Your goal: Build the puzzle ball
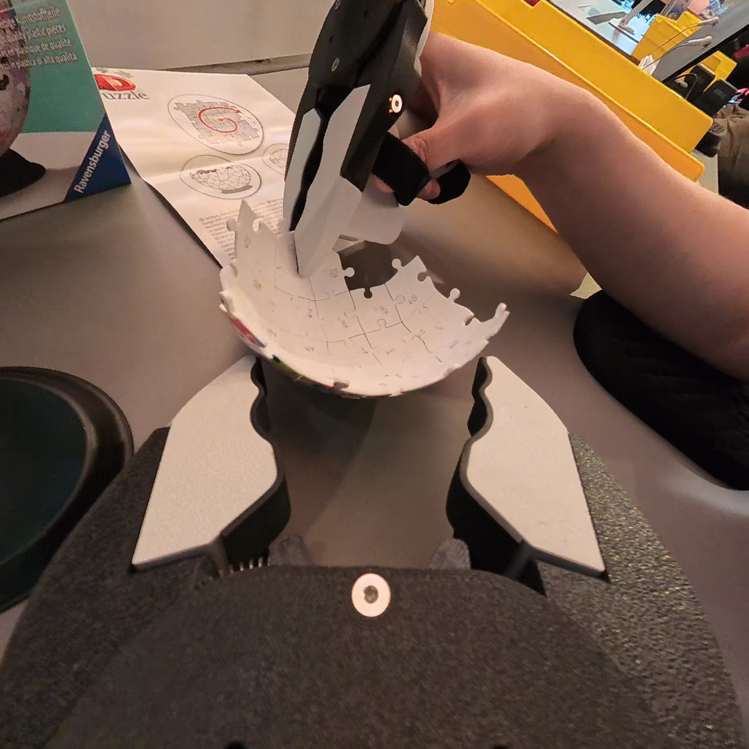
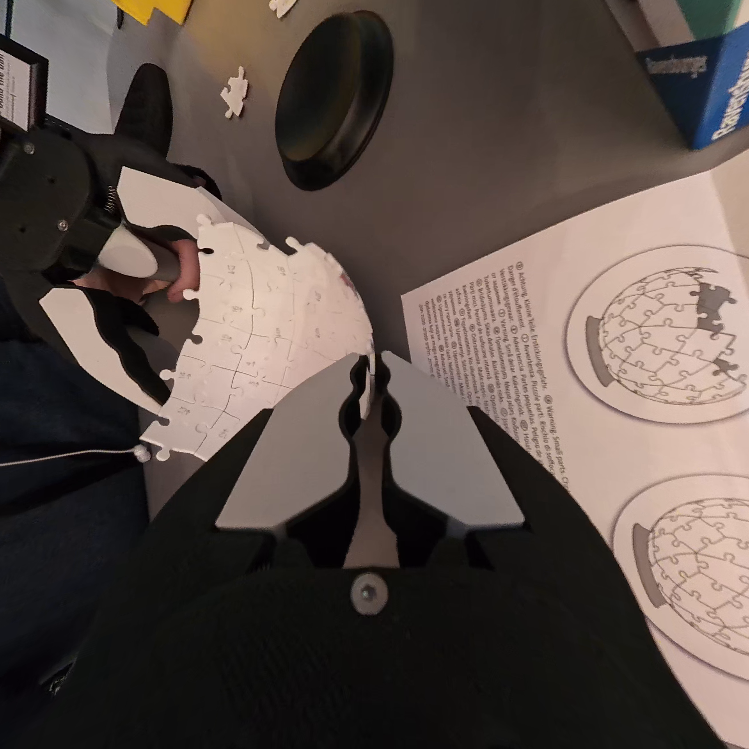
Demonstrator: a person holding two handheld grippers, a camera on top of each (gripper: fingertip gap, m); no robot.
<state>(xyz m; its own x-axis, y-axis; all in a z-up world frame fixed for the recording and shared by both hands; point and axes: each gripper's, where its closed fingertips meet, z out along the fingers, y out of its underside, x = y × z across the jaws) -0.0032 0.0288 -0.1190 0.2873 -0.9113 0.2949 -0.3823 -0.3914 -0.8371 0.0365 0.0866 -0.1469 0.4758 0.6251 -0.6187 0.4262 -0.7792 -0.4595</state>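
Observation:
The half-built puzzle ball (image 1: 364,332) is a white bowl-shaped shell of joined pieces with a jagged rim and a colourful outside. My right gripper (image 1: 300,263) comes down from above and is shut on the shell's far-left rim. In the right wrist view that gripper (image 2: 371,367) pinches the thin white edge of the shell (image 2: 263,324). My left gripper (image 1: 371,364) is wide open, with its fingertips on either side of the shell's near edge and not clamping it. Its fingers (image 2: 93,336) show behind the shell in the right wrist view. I cannot tell whether the shell rests on the table.
A black round stand (image 1: 40,466) (image 2: 336,101) lies on the grey table. The puzzle box (image 1: 52,101) (image 2: 709,81) and a paper instruction sheet (image 1: 194,133) (image 2: 608,364) lie beyond the shell. A loose white piece (image 2: 235,93) lies near the stand. A yellow unit (image 1: 567,81) stands at the back right.

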